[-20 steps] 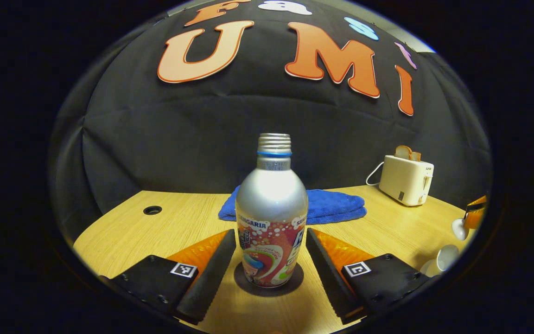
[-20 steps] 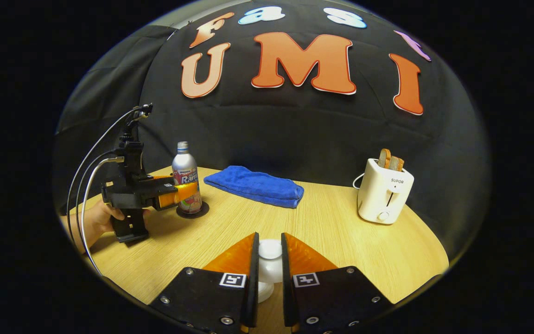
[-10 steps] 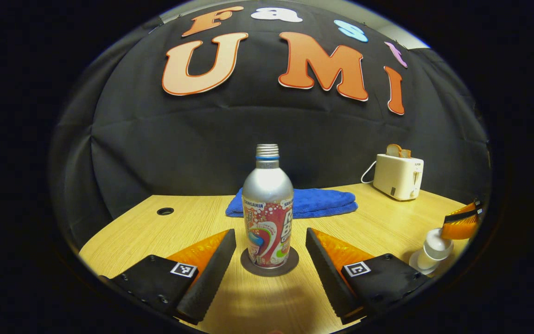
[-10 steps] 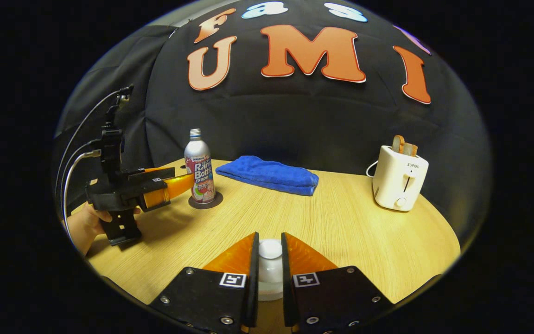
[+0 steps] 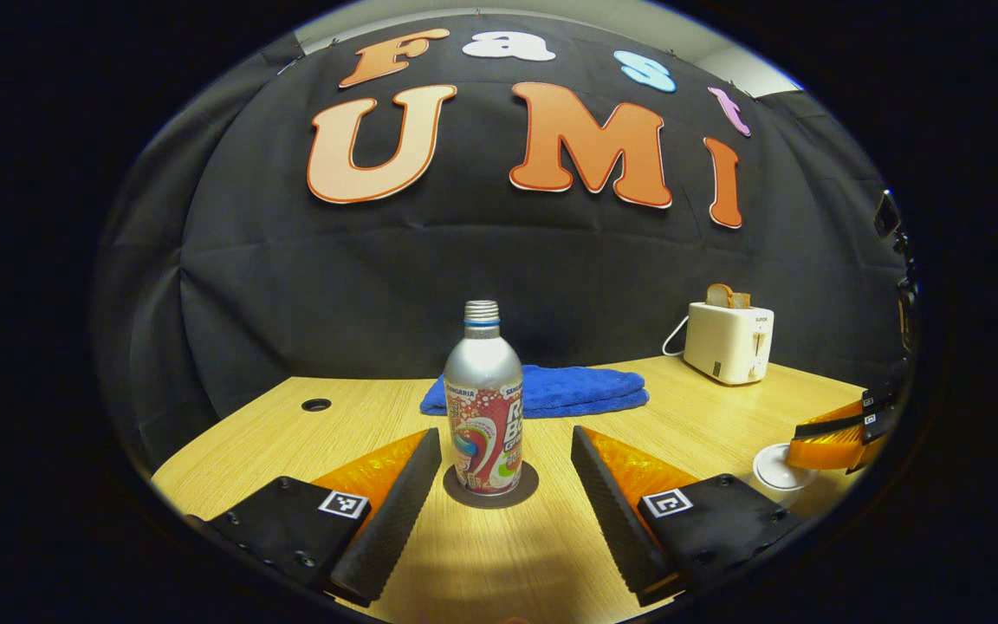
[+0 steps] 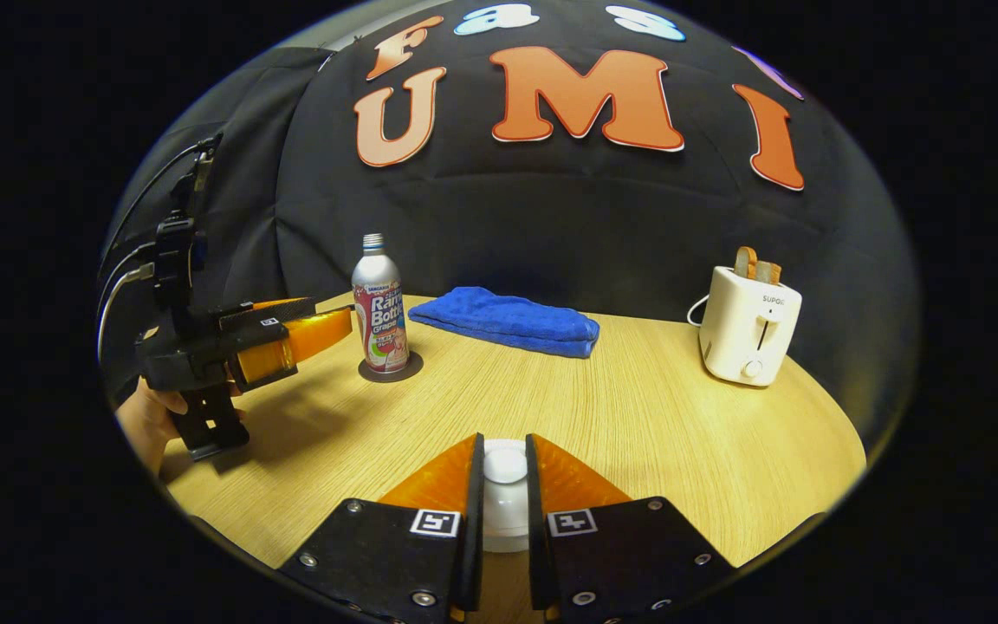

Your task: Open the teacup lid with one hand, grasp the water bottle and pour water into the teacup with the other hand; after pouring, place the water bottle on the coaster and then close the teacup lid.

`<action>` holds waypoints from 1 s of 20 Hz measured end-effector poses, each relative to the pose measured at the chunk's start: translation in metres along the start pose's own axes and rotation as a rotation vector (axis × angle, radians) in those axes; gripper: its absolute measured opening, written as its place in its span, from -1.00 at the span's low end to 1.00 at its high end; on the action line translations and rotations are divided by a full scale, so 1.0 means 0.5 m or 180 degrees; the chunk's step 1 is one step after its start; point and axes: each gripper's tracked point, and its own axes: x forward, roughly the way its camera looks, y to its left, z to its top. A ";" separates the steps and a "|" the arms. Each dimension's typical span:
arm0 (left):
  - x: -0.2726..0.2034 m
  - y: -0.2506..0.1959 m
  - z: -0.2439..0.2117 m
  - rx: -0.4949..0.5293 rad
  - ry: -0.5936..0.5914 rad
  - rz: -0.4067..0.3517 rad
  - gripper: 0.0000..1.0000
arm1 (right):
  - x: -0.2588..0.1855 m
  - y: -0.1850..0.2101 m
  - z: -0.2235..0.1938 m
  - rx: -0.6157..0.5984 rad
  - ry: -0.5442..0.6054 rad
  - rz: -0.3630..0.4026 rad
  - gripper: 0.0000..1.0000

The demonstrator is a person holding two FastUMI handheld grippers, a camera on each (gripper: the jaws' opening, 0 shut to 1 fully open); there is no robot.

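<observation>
The silver water bottle [image 5: 482,399] with a colourful label stands upright and uncapped on the dark round coaster [image 5: 490,487]. My left gripper [image 5: 503,433] is open, its fingertips just short of the bottle on either side and touching nothing. In the right gripper view, a hand [image 6: 148,425] holds that left gripper [image 6: 339,325] left of the bottle [image 6: 380,303] and coaster [image 6: 389,371]. My right gripper [image 6: 504,442] is shut on the knob of the white teacup lid [image 6: 505,465], which seems to rest on the teacup [image 6: 503,533]. The left gripper view shows the right gripper [image 5: 837,425] over the lid [image 5: 776,472].
A folded blue towel [image 6: 508,321] lies at the back of the wooden table [image 6: 638,416], behind the bottle. A white toaster [image 6: 748,325] with bread slices stands at the back right. A cable hole [image 5: 316,405] sits in the table's far left.
My left gripper has drawn back from the bottle, still open, leaving it on the coaster. My right gripper has lowered the lid down onto the teacup.
</observation>
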 end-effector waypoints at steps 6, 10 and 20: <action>-0.026 -0.015 0.017 -0.0048 -0.0061 -0.0001 0.98 | 0.001 0.001 -0.001 0.0011 -0.0012 -0.0003 -0.44; -0.052 -0.018 0.042 -0.0042 -0.0165 0.0002 0.98 | -0.009 -0.002 0.011 -0.0017 -0.0040 -0.0047 -0.29; -0.140 0.030 0.072 0.0040 -0.0285 0.0410 0.98 | -0.090 -0.024 0.142 0.0020 -0.0737 -0.0137 0.34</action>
